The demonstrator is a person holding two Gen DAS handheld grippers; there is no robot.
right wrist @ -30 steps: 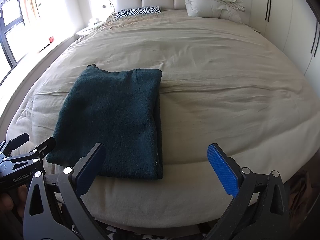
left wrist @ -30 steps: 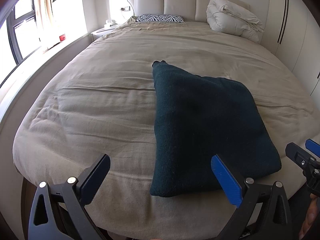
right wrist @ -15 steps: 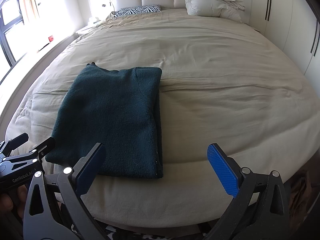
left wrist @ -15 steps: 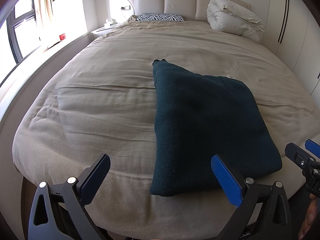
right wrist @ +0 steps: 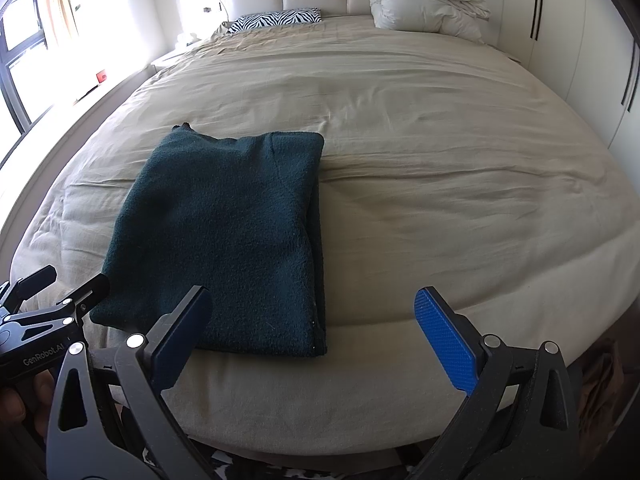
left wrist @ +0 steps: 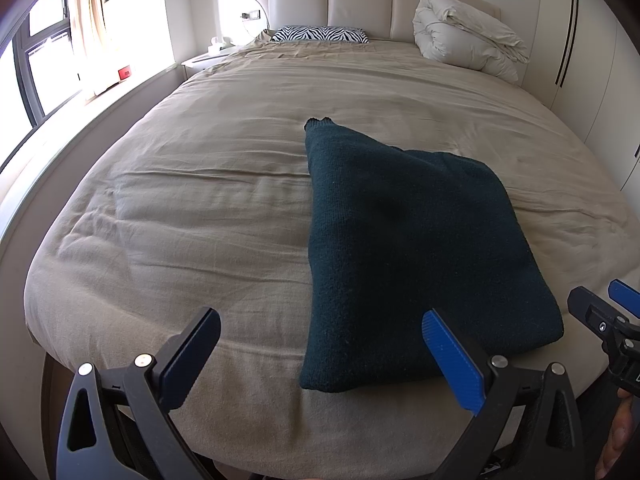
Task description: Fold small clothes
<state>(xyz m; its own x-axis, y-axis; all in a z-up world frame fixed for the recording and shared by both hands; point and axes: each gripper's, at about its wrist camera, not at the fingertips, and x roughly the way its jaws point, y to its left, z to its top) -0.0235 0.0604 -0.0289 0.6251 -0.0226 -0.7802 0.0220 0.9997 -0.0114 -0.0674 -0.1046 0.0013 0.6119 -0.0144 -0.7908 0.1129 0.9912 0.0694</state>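
Observation:
A dark teal knitted garment (left wrist: 408,240) lies folded into a flat rectangle near the foot of the beige bed (left wrist: 200,208); it also shows in the right wrist view (right wrist: 228,236). My left gripper (left wrist: 320,344) is open and empty, held above the bed's foot edge at the garment's near left corner. My right gripper (right wrist: 312,328) is open and empty, above the garment's near right corner. Each gripper shows at the edge of the other's view: the right one (left wrist: 600,312), the left one (right wrist: 56,292).
A zebra-print pillow (left wrist: 320,34) and a bundled white duvet (left wrist: 468,36) lie by the padded headboard. Windows with a sill run along the left; white wardrobe doors (left wrist: 580,60) stand on the right. A nightstand (left wrist: 204,58) sits at the far left.

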